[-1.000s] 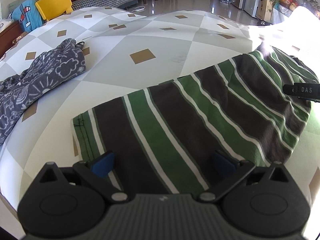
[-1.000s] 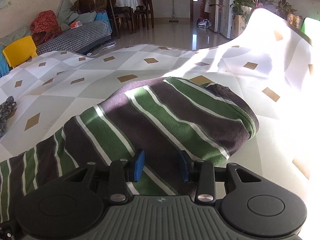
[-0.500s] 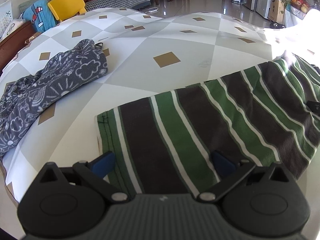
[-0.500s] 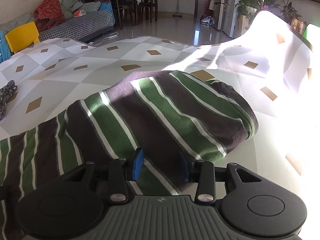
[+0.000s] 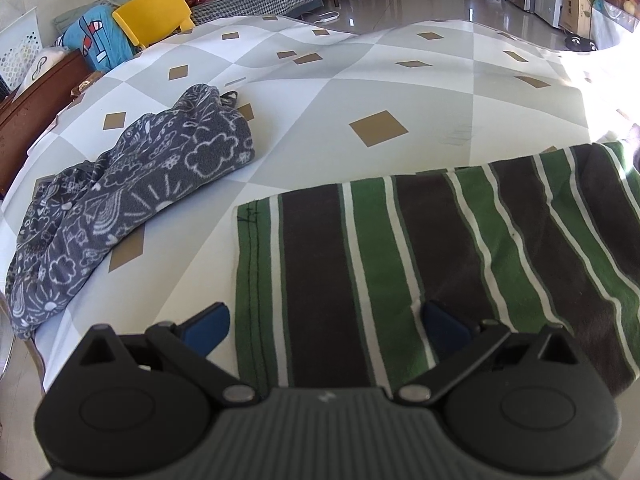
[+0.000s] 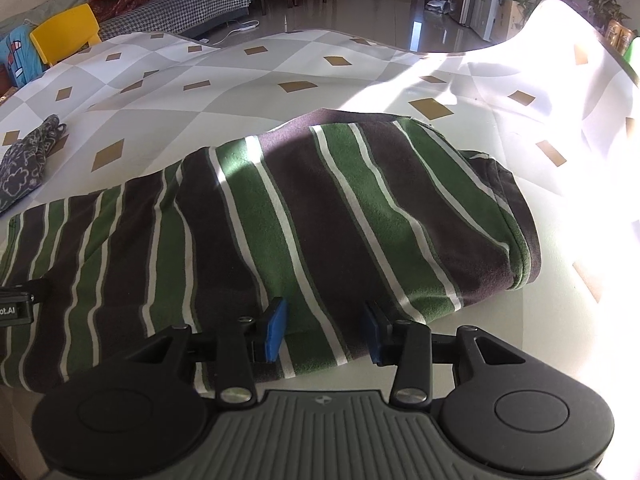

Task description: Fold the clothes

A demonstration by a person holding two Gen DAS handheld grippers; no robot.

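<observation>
A green, brown and white striped garment (image 5: 400, 240) lies folded lengthwise on the checked tablecloth (image 5: 360, 92). My left gripper (image 5: 324, 312) hovers open and wide over its left hemmed end. One blue pad (image 5: 208, 324) is over bare cloth beside the hem, the other over the stripes. In the right wrist view the same garment (image 6: 320, 208) ends in a rounded fold at the right. My right gripper (image 6: 325, 312) stands partly open above its near edge, and the pads are not pinching any fabric.
A crumpled grey garment with white drawings (image 5: 140, 184) lies at the left of the table, also in the right wrist view (image 6: 24, 160). A yellow chair (image 5: 154, 12) and a sofa stand beyond the far edge. Strong sunlight washes out the table's right side (image 6: 580, 160).
Both grippers have drawn back toward the near edge and tilted. The left gripper has slid left, so its left pad now hangs past the hem. The garment has not moved.
</observation>
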